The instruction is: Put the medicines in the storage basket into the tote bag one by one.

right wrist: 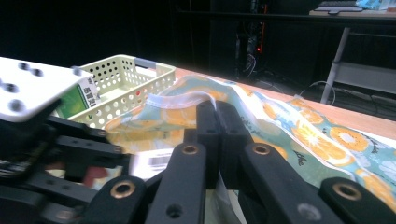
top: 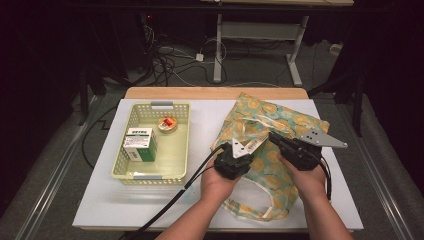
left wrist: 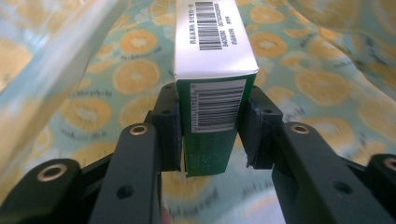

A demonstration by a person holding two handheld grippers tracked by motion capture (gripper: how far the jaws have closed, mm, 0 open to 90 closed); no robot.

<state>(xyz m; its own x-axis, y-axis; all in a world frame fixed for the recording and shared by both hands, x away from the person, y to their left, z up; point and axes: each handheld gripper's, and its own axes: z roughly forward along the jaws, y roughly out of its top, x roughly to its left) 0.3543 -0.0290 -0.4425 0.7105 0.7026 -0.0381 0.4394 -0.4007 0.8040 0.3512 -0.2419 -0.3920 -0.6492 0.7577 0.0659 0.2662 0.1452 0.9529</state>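
High view: both hands work at the bag (top: 280, 125), an orange-slice print tote lying on the white mat (top: 100, 200), right of the yellow basket (top: 131, 165). The left gripper (top: 260, 143) reaches into the bag's mouth from the basket side. The right gripper (top: 274, 136) sits on the far side of that mouth from the basket, pinching the bag's rim.

Left gripper view: a green-and-white box (left wrist: 215, 70) stands between the jaws inside the bag, barcodes facing the camera, printed fabric all round it. Both pads sit against the box's sides, a clamp by the look of it.

Right gripper view: its jaws are pressed together on the bag's white-edged hem (right wrist: 182, 99), holding it raised off the mat. The basket stands beyond the bag.

In the basket, a second box (top: 140, 144) lies toward the side away from the bag, and a small round tin (top: 167, 124) sits near the basket's far end.
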